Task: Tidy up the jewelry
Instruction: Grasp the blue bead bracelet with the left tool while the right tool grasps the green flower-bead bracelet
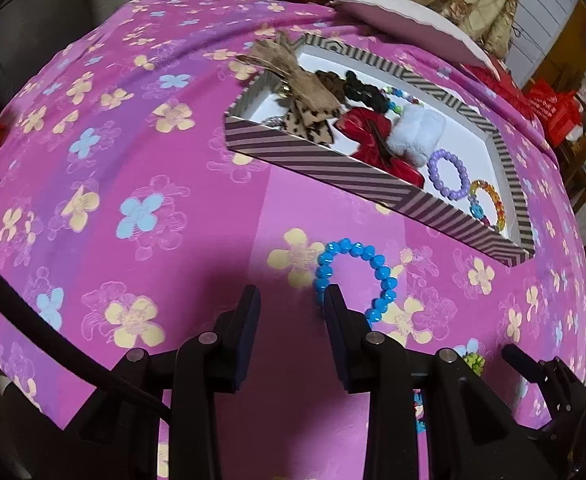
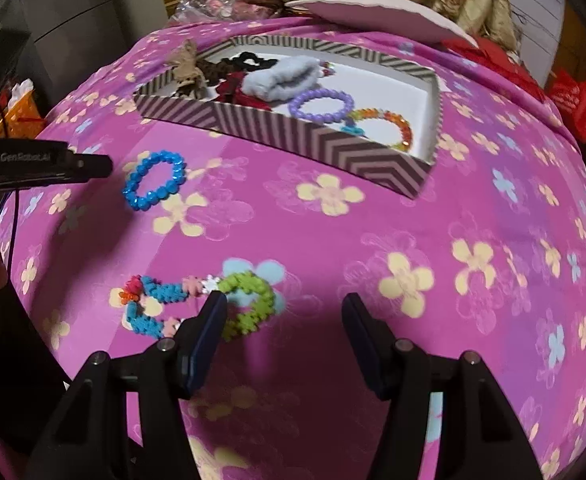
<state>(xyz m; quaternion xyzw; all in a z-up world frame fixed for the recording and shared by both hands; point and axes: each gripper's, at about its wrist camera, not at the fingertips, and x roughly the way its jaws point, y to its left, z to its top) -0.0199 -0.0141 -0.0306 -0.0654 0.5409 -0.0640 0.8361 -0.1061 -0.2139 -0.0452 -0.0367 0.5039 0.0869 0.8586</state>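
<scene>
A blue bead bracelet (image 1: pixel 353 276) (image 2: pixel 155 180) lies on the pink flowered cloth (image 1: pixel 133 160), just in front of the striped box (image 1: pixel 333 176) (image 2: pixel 293 136). My left gripper (image 1: pixel 293 300) (image 2: pixel 101 166) hovers open over the cloth; its right finger covers the ring's left edge, and only cloth shows between the jaws. My right gripper (image 2: pixel 285 308) is open too. Its left finger overlaps a green flower-bead bracelet (image 2: pixel 249 304) (image 1: pixel 473 360), whose right side lies between the jaws, unpressed. A blue and pink flower-bead bracelet (image 2: pixel 153 304) lies to its left.
The box holds a purple bracelet (image 1: pixel 447 174) (image 2: pixel 321 106), a multicoloured bracelet (image 1: pixel 489 200) (image 2: pixel 385 128), a red scrunchie (image 1: pixel 373 136), a white fluffy band (image 1: pixel 413 132) and darker hair ties. Behind the box are a pink lid (image 2: pixel 373 12) and piled fabric; red bags (image 2: pixel 573 100) sit at right.
</scene>
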